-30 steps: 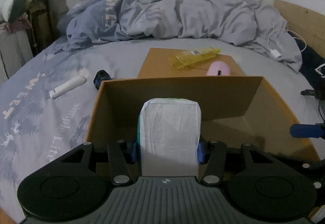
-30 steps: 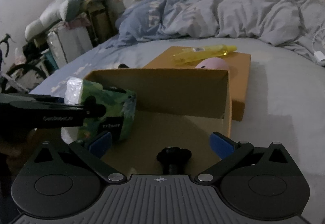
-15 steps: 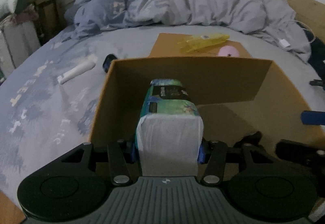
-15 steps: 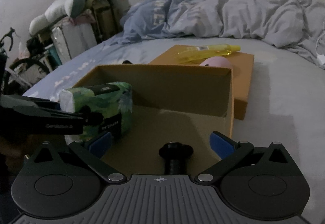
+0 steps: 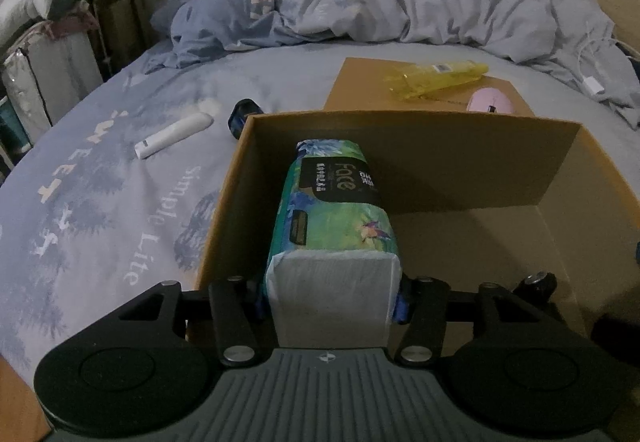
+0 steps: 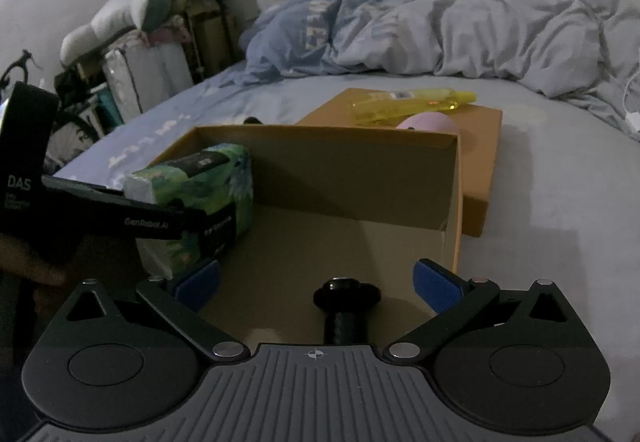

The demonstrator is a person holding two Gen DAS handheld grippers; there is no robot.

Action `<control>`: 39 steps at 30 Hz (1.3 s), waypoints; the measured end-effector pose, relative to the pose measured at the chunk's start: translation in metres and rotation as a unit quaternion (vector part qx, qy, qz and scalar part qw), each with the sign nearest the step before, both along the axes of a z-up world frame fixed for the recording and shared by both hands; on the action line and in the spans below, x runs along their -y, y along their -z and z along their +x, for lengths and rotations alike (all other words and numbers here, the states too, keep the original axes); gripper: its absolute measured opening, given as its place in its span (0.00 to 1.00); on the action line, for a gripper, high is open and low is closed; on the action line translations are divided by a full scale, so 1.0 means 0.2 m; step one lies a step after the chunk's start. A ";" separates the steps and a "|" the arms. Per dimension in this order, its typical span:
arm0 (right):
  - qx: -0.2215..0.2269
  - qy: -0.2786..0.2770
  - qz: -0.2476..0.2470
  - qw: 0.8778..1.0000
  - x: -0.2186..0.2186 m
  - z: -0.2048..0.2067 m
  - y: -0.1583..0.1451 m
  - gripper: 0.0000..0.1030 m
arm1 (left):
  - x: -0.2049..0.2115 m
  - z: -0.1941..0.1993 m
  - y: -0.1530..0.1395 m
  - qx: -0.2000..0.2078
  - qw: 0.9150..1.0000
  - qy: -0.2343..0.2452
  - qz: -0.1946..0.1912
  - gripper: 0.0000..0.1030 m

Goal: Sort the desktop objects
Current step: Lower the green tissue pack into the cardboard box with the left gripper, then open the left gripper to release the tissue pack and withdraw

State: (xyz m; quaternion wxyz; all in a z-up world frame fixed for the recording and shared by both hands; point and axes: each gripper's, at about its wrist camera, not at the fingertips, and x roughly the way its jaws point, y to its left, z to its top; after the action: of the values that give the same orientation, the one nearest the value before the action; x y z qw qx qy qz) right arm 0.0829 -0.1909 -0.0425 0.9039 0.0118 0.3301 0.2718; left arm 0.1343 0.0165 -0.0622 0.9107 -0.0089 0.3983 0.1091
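Note:
A green tissue pack (image 5: 336,209) with a white end lies along the left side of the open cardboard box (image 5: 400,129), low inside it. My left gripper (image 5: 330,308) has its blue pads on both sides of the pack's near end, and its jaws are opening. In the right wrist view the same pack (image 6: 200,181) sits in the box (image 6: 340,161) with the left gripper's finger (image 6: 160,222) across it. My right gripper (image 6: 318,282) hangs open over the box's near end. A black knob-topped object (image 6: 346,294) stands between its wide-apart pads without touching them.
Behind the box lies its flat lid (image 5: 360,89), bearing a yellow pouch (image 5: 436,79) and a pink mouse (image 5: 490,101). A white tube (image 5: 172,135) and a dark blue object (image 5: 240,113) lie on the bedsheet to the left. A crumpled duvet (image 5: 400,1) fills the back.
The left gripper has tipped downward and the tissue pack has gone from upright to lying lower inside the box. The right gripper has stayed put.

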 end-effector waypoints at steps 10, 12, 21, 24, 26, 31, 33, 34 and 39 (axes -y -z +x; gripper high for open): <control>0.001 -0.003 -0.002 1.000 0.00 -0.01 0.00 1.00 | -0.02 -0.02 0.00 0.013 1.000 -0.006 -0.005 0.61; 0.001 -0.003 -0.003 1.000 0.00 -0.01 0.00 1.00 | -0.01 -0.02 -0.01 0.014 1.000 -0.006 -0.005 0.63; 0.000 0.001 -0.002 1.000 0.00 0.00 0.00 1.00 | -0.01 -0.05 -0.03 0.028 1.000 -0.002 0.004 0.71; -0.002 0.003 0.002 1.000 -0.01 0.00 0.00 1.00 | -0.01 -0.07 -0.05 0.037 0.999 0.000 0.010 0.79; -0.004 0.004 0.005 1.000 0.00 0.00 0.00 1.00 | -0.01 -0.09 -0.07 0.046 0.999 -0.002 0.014 0.80; -0.007 0.005 0.010 1.000 -0.01 0.01 0.00 1.00 | 0.00 -0.11 -0.12 0.061 0.998 0.004 0.025 0.82; -0.008 0.005 0.011 1.000 -0.02 0.01 -0.01 1.00 | 0.01 -0.13 -0.13 0.071 0.997 0.000 0.037 0.84; -0.007 0.004 0.011 1.000 -0.02 0.01 -0.01 1.00 | 0.00 -0.14 -0.14 0.074 0.996 0.000 0.040 0.84; -0.003 0.003 0.017 1.000 -0.04 0.01 -0.02 1.00 | -0.04 -0.16 -0.15 0.076 0.996 -0.006 0.047 0.84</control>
State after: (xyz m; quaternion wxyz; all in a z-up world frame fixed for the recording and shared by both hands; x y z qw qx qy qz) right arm 0.0851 -0.1828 -0.0384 0.9032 0.0292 0.3280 0.2751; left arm 0.1013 0.0245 -0.0316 0.9369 0.0230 0.3227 0.1324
